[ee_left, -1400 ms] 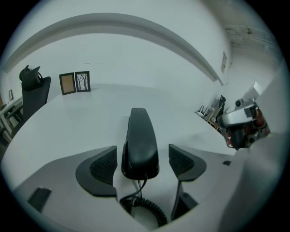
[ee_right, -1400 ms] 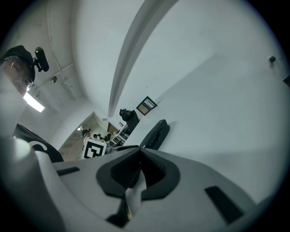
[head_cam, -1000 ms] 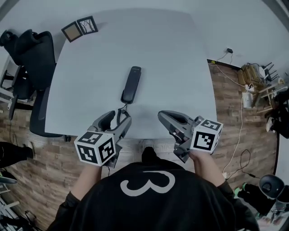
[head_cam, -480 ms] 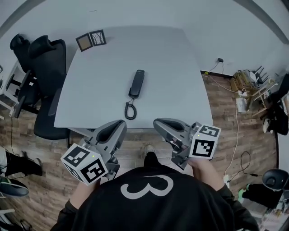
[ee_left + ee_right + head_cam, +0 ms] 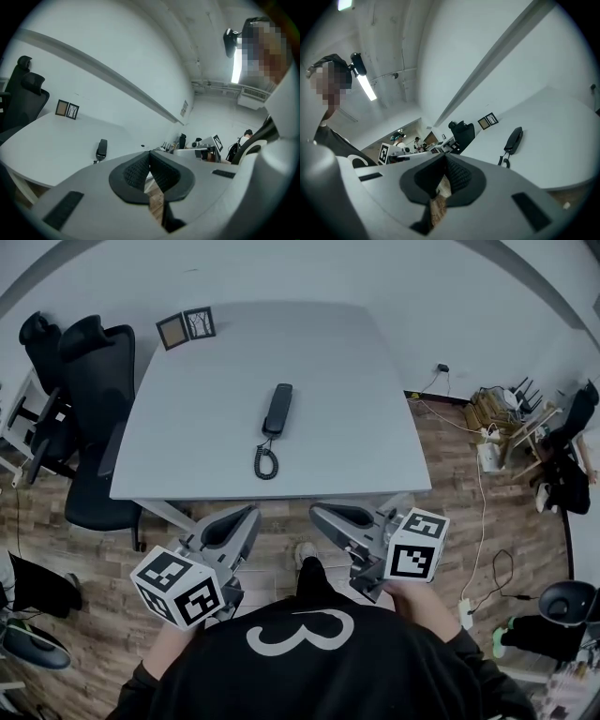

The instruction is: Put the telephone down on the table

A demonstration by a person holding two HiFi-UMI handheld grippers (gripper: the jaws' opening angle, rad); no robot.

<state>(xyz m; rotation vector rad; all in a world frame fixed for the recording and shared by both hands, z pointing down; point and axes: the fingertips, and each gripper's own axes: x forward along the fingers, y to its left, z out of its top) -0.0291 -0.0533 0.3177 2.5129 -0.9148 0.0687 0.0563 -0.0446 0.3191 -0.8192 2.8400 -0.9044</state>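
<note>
The black telephone handset (image 5: pixel 277 409) lies flat on the white table (image 5: pixel 347 371), its coiled cord (image 5: pixel 266 461) trailing toward the near edge. It also shows small in the left gripper view (image 5: pixel 101 149) and in the right gripper view (image 5: pixel 514 139). My left gripper (image 5: pixel 251 513) (image 5: pixel 150 157) is off the table, over the wooden floor in front of the near edge, shut with nothing between its pads. My right gripper (image 5: pixel 315 511) (image 5: pixel 444 158) sits beside it, also clear of the table, shut and empty.
Two small picture frames (image 5: pixel 185 325) stand at the table's far left corner. A black office chair (image 5: pixel 80 381) stands left of the table. Cables and clutter (image 5: pixel 497 418) lie on the floor to the right. Other people are far off in the gripper views.
Both grippers have drawn back from the table's near edge toward my body. The left gripper, open by the cord a second ago, has shut. The telephone stays on the table.
</note>
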